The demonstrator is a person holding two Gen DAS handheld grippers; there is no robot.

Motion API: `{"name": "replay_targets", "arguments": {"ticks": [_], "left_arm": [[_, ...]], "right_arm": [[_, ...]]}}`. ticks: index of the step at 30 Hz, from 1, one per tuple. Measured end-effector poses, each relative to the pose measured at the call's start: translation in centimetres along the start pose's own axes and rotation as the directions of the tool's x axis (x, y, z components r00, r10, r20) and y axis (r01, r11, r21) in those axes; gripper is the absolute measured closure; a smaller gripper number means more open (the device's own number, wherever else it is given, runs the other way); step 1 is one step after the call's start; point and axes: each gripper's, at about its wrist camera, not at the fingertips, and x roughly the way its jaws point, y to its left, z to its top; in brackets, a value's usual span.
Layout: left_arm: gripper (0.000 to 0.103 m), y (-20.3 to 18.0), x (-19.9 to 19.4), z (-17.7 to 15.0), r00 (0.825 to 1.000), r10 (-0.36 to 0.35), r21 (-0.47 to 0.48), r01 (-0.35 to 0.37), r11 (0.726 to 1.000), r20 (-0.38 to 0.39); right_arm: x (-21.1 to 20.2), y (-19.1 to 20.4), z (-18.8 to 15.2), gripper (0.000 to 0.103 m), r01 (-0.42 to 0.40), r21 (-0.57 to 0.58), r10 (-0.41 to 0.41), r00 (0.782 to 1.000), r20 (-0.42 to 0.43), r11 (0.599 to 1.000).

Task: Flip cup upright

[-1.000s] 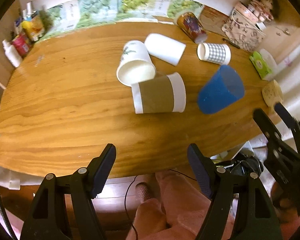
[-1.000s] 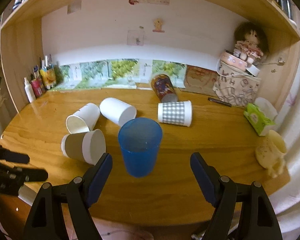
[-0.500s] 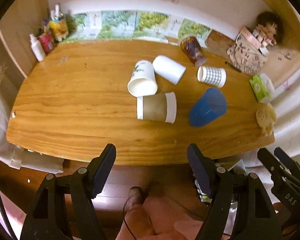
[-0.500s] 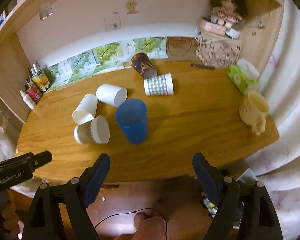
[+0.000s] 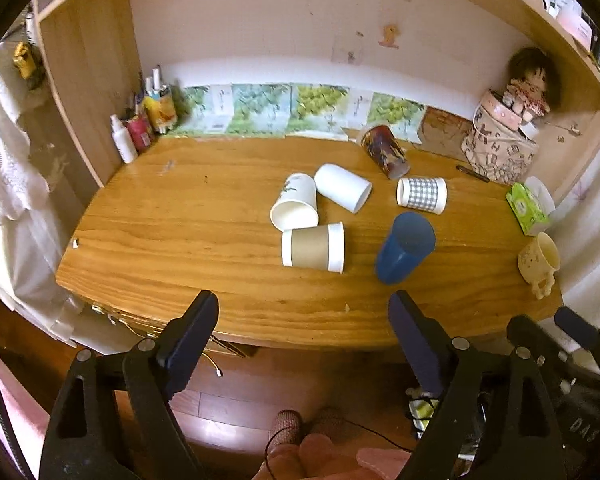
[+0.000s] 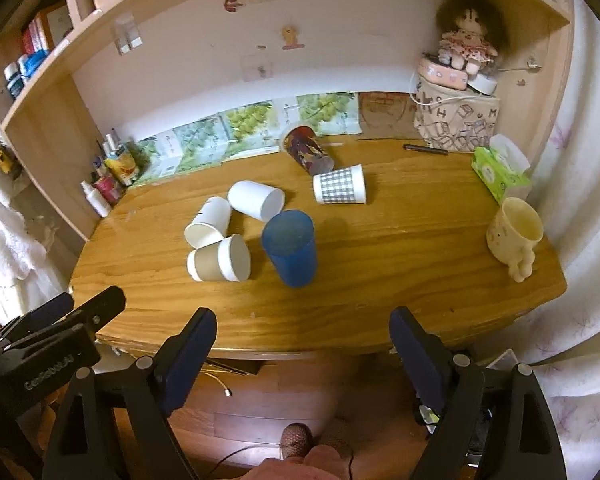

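A blue plastic cup [image 5: 405,249] [image 6: 290,246] stands upright on the wooden desk [image 5: 204,216] [image 6: 400,248]. Beside it lie a brown-sleeved paper cup [image 5: 313,247] [image 6: 219,259], a white cup with a leaf print [image 5: 295,207] [image 6: 208,222], a plain white cup [image 5: 342,187] [image 6: 256,200], a checked cup [image 5: 421,195] [image 6: 339,189] and a dark printed cup [image 5: 384,152] [image 6: 307,153]. My left gripper [image 5: 304,320] and right gripper [image 6: 303,328] are open, empty and held off the desk's front edge.
A cream mug [image 6: 514,236] stands upright at the desk's right end, by a green tissue pack [image 6: 498,168]. Bottles [image 5: 140,128] stand at the back left. A patterned box with a doll [image 6: 456,120] and a pen [image 6: 425,149] are at the back right.
Both grippers have pulled back and away from the desk, so the whole desk now shows. The cups have not moved.
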Motion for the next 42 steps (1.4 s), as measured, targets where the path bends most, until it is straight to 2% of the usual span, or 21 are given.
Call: {"name": "replay_targets", "arguments": {"ticks": [3, 7, 11, 12, 13, 20, 33, 42], "left_arm": [[0.005, -0.2, -0.8, -0.2, 0.999, 0.02, 0.003, -0.02, 1.0, 0.043], [0.005, -0.5, -1.7, -0.1, 0.996, 0.024, 0.009, -0.025, 1.0, 0.092], [0.005, -1.3, -2.5, -0.2, 0.989, 0.033, 0.03, -0.038, 0.999, 0.144], [0.005, -1.3, -2.6, -0.2, 0.987, 0.035, 0.032, -0.041, 0.999, 0.154], [0.005, -1.3, -2.8, -0.2, 0.986, 0.036, 0.031, -0.041, 0.999, 0.164], [0.005, -1.8, -3.4, 0.2, 0.976, 0.043, 0.034, -0.051, 0.998, 0.215], [0.005, -3.2, -4.0, 0.0, 0.964, 0.065, 0.075, -0.087, 0.993, 0.258], [0.005, -3.2, -4.0, -0.2, 0.969, 0.054, 0.073, -0.074, 0.995, 0.243]], "right_arm": [[-0.6, 0.2, -0.6, 0.014, 0.013, -0.025, -0.012, 1.0, 0.025, 1.0], [-0.8, 0.6, -0.8, 0.014, 0.023, -0.05, -0.021, 0.999, 0.036, 0.998], [-1.7, 0.7, -0.8, 0.014, 0.024, -0.063, -0.019, 0.996, 0.091, 0.998], [-1.8, 0.7, -0.8, 0.009, 0.025, -0.062, -0.018, 0.995, 0.1, 0.998], [-1.9, 0.5, -0.8, 0.0, 0.025, -0.059, -0.019, 0.994, 0.11, 0.998], [-2.2, -0.7, -0.3, 0.0, 0.027, -0.02, -0.023, 0.988, 0.154, 0.999], [-1.9, -1.2, -0.1, 0.0, 0.021, -0.01, -0.019, 0.989, 0.146, 1.0], [-1.7, -1.3, -0.2, 0.0, 0.02, -0.02, -0.017, 0.991, 0.131, 1.0]]}}
